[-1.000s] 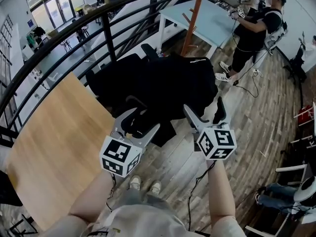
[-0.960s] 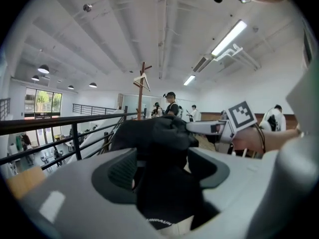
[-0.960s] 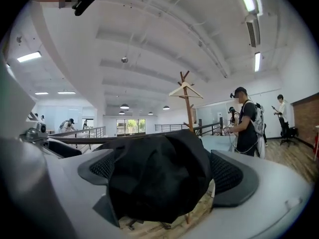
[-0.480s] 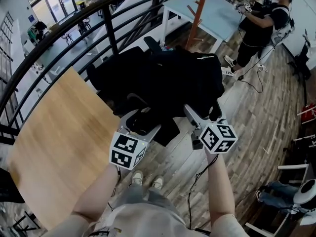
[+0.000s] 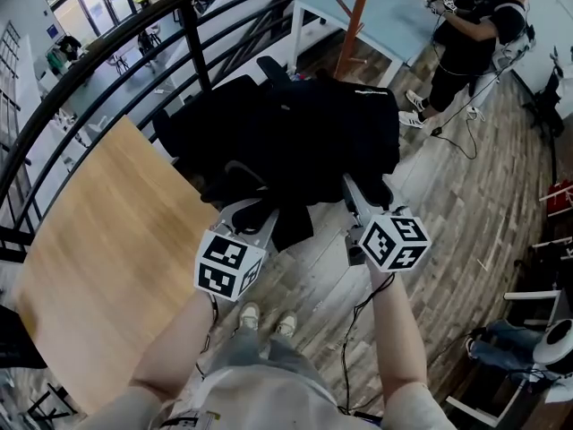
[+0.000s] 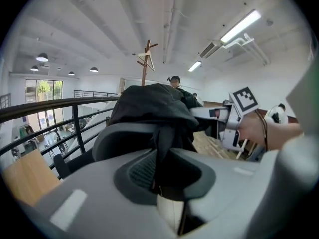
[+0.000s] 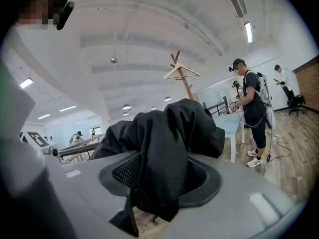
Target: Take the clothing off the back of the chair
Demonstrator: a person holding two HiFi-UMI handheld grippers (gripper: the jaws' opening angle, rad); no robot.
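Clothing [image 5: 304, 137] black, bunched over chair [image 5: 270, 66]; left hand-held gripper [image 5: 252, 211] and right hand-held gripper [image 5: 365, 192] each clamped on it.

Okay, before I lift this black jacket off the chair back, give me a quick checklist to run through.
1. Left gripper gripping the black jacket: ok, a fabric fold sits between its jaws.
2. Right gripper gripping the jacket: ok, a thick fold fills its jaws.
3. Jacket free of the chair: not ok, it is draped over the back.
4. Fabric snagged underneath: cannot tell, it is hidden.
5. Standing person out of the way: ok, well apart.
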